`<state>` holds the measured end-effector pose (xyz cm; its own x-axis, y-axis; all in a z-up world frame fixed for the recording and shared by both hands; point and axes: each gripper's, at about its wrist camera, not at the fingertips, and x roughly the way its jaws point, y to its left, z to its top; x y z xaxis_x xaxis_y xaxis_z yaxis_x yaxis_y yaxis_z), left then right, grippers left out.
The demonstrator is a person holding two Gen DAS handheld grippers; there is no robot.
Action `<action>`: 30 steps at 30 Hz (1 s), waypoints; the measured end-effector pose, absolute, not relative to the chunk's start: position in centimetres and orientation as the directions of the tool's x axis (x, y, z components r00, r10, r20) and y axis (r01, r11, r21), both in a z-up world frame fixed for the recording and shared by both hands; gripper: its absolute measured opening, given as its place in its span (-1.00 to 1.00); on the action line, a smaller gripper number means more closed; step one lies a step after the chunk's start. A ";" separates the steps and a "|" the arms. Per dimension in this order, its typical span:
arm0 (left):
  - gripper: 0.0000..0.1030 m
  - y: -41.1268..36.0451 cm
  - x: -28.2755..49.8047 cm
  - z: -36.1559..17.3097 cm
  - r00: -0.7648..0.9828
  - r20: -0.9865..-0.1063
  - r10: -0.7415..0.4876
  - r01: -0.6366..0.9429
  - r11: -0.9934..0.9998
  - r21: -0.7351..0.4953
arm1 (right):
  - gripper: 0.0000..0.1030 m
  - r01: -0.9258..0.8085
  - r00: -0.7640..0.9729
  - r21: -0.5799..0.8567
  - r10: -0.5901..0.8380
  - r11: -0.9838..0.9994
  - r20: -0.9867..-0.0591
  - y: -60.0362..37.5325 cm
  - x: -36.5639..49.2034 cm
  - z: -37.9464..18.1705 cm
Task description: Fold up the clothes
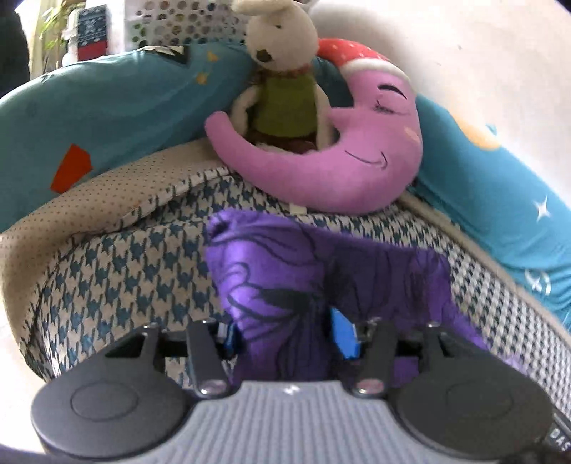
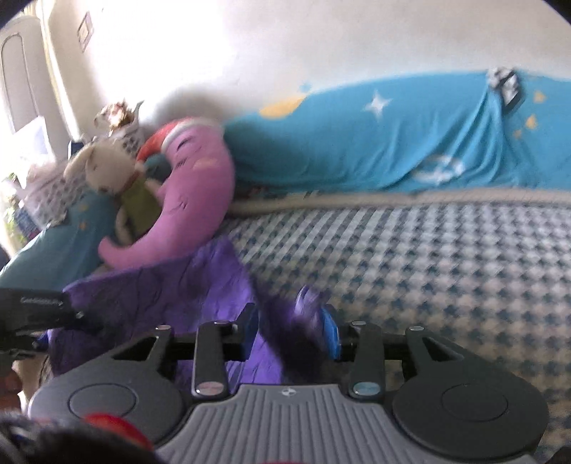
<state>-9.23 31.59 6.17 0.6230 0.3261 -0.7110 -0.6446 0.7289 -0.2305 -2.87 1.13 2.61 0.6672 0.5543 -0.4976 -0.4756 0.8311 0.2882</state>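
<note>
Two blue-padded fingers of the left gripper stand apart around the purple garment on the checked bed cover. Right view is blurred: right gripper half-open, cloth bunched between, grip uncertain.

Whole right wrist view smeared by motion blur. Purple garment there without crisp edges, its near part hidden behind the right gripper; grip of the blue pads on the cloth impossible to judge. Near end of the purple garment hidden under the left gripper body. Rabbit toy ears cut off at the top edge. Shelf contents too small to tell.
</note>
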 end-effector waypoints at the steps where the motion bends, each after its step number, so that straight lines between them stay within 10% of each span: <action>1: -0.04 31.9 -9.4 6.3 0.628 -0.710 0.320 -0.646 0.723 -0.245 | -0.25 -0.476 0.677 0.284 0.553 0.833 -0.486 0.8 -3.0 3.0; 30: 0.37 36.9 -8.4 2.7 0.508 -0.728 0.461 -0.750 0.652 -0.111 | -0.26 -0.633 0.502 0.247 0.631 0.734 -0.591 4.7 -4.1 -0.4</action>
